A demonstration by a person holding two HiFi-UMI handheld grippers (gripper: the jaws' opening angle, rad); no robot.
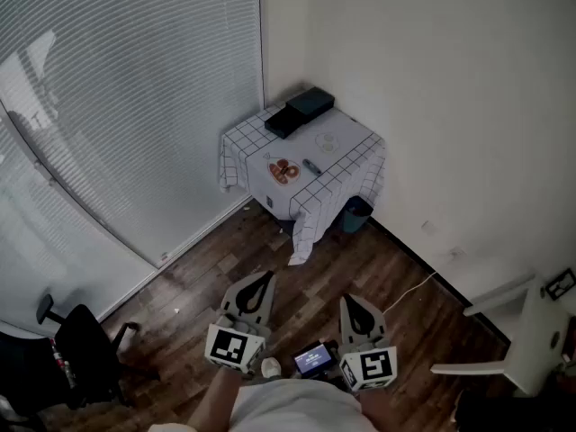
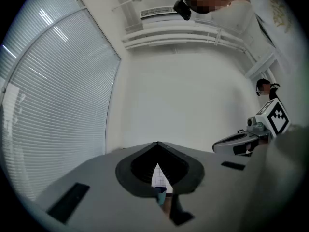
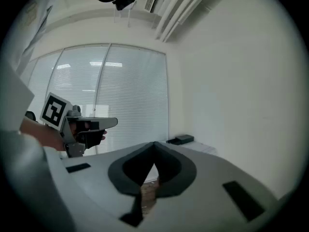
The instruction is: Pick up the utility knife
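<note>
The utility knife [image 1: 311, 166], as far as I can judge, is the small dark sliver lying on the small table [image 1: 349, 135] in the far corner of the room, just right of a plate [image 1: 283, 170] and nearer the front edge than the black boxes [image 1: 300, 112] at the back. It is well apart from both tools. The left gripper [image 1: 259, 288] and the right gripper [image 1: 356, 311] are held low and close to the body over the wooden floor [image 1: 306, 268], both aimed roughly level toward that corner. The table lies straight ahead, between the lines of the two, so neither is clearly the nearer one; a long approach comes before any grasp. In the head view the sliver's long axis runs on a diagonal, from upper left to lower right, so a jaw pair would probably have to close across that line. Each gripper's own view shows its jaws pressed together at the tips with nothing pinched between them. Only a narrow slit lower down shows a scrap of the checked cloth [image 1: 306, 228] and, on the left, the blue bin [image 1: 356, 212] under the table. The knife is too small in the head view to show a blade, a handle end or which way it points. In the right gripper view only the boxes and the table's back edge show above the jaws, and the left gripper view does not show it at all.
</note>
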